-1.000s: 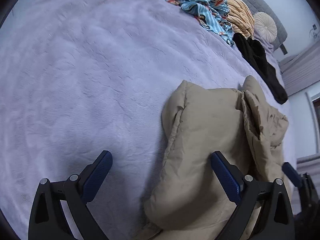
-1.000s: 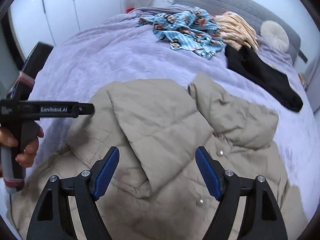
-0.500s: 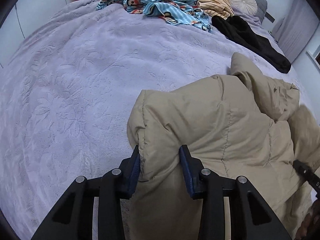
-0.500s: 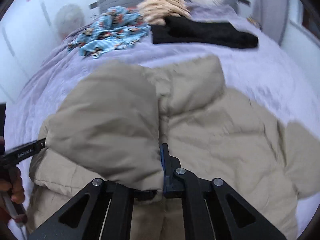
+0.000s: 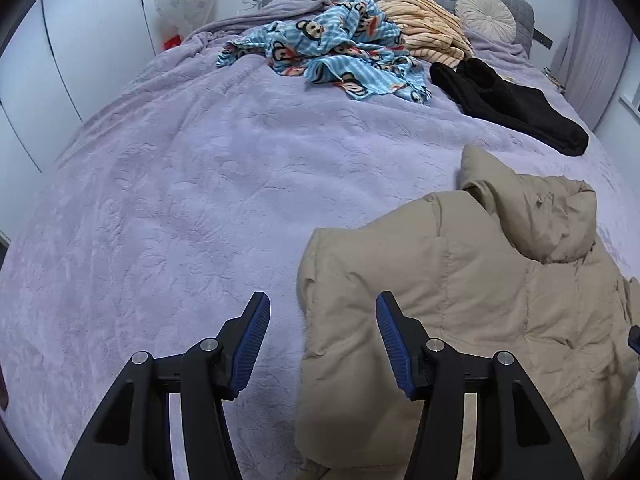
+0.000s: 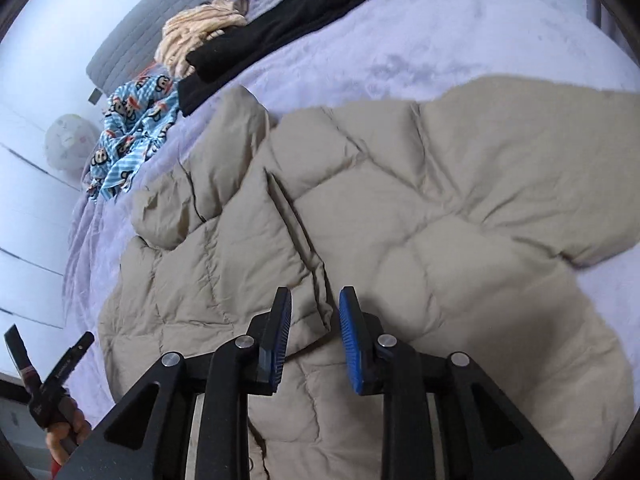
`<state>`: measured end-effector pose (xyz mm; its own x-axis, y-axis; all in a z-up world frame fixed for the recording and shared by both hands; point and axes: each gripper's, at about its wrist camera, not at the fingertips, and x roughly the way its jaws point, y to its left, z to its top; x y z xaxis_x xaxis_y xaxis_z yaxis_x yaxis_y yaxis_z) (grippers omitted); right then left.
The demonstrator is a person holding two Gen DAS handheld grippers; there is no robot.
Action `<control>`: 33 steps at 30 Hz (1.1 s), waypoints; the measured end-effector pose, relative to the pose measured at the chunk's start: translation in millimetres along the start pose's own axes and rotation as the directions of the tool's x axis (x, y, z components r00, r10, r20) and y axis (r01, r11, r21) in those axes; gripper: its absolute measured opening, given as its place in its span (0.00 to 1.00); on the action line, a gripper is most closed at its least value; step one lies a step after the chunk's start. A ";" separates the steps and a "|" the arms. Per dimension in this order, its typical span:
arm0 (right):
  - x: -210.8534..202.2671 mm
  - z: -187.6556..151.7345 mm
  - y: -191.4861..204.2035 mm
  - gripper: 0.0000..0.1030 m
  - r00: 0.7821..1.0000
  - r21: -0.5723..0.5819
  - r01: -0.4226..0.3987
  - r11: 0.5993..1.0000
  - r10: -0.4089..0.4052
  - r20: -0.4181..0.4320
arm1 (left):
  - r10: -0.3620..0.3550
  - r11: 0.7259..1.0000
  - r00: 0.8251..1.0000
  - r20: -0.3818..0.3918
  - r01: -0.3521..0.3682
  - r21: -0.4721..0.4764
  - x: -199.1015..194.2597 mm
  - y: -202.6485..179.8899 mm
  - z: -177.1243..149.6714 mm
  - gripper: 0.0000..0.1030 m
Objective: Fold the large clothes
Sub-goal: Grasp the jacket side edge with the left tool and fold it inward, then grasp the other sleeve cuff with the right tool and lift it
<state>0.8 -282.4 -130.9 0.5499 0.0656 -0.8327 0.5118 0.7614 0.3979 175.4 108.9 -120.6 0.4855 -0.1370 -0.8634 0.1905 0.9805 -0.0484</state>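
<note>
Puffy, soft, springy jacket (image 6: pixel 400 208) lies on the bed (image 5: pixel 200 184); both tongs, left (image 5: pixel 320 344) and right (image 6: pixel 314 336), have just opened, gripping nothing; take hems.

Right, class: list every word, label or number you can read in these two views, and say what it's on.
White lettering on the left gripper, side bar: too small and blurred to read.
Monkey-print cloth: cartoon faces only, no legible words.
No other text visible.
</note>
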 end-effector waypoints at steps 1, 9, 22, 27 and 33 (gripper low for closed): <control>1.1 3.5 10.5 0.26 1.000 -0.057 -0.026 0.998 0.026 -0.006 | 0.000 1.000 1.000 -0.017 0.000 0.005 6.1 -3.9 -1.9 0.55; 85.1 10.1 44.3 0.20 0.991 -0.312 0.035 0.949 -0.074 -0.112 | 0.061 0.998 0.996 -0.069 -0.059 0.038 51.0 -35.1 -35.2 0.66; 18.1 2.2 -35.1 0.27 0.993 -0.069 0.051 0.996 -0.058 -0.106 | 0.083 0.991 0.994 -0.074 -0.075 0.107 7.7 -43.8 -33.5 0.70; -10.4 -19.4 -64.9 0.51 0.994 0.070 0.041 0.997 -0.034 -0.100 | 0.096 0.976 0.990 -0.105 -0.073 0.207 -10.7 -79.2 -54.2 0.70; -26.6 -46.3 -86.3 0.62 0.992 0.145 0.011 0.989 0.006 -0.123 | 0.023 0.965 0.988 -0.153 0.017 0.261 -27.8 -132.0 -81.4 0.70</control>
<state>-88.6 -320.0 -160.9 0.4680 0.1491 -0.8711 0.6082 0.6608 0.4399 67.2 -5.2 -131.1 0.3538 -0.0907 -0.9309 0.4152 0.9071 0.0694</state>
